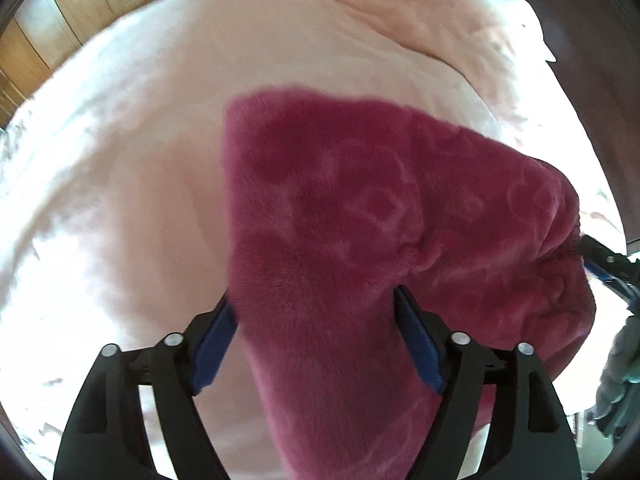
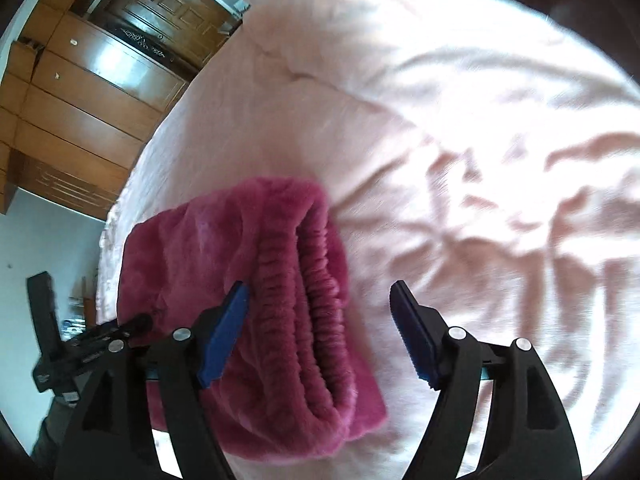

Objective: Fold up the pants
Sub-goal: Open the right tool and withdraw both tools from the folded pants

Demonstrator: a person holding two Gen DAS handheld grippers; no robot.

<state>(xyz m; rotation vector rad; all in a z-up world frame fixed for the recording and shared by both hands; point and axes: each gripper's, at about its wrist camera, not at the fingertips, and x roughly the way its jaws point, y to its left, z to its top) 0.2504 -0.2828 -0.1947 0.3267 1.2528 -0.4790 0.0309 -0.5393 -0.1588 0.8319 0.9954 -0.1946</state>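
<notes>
So the pants (image 1: pixel 360 216) are this fuzzy magenta fleece pair, bunched into a thick folded bundle on the bed (image 1: pixel 120 160), which has a pale pink blanket over it. My left gripper (image 1: pixel 314 300) has its fingers spread wide, and the fabric sits right between the blue pads (image 1: pixel 418 344), filling the gap, but I can't honestly tell if they're squeezing it or just sitting either side of it. From the right wrist view, my right gripper (image 2: pixel 318 292) is spread wide too; the left pad (image 2: pixel 224 336) sits over the ribbed elastic waistband (image 2: pixel 304 280), the other pad hangs over bare blanket, nothing pinched there. The waistband end faces that camera, layers stacked like a roll. The right gripper shows up at the far right edge of the left view, just beside the gathered end of the pants. Wooden wardrobe (image 2: pixel 80 92) in the background off to the left, a bit blurry.
</notes>
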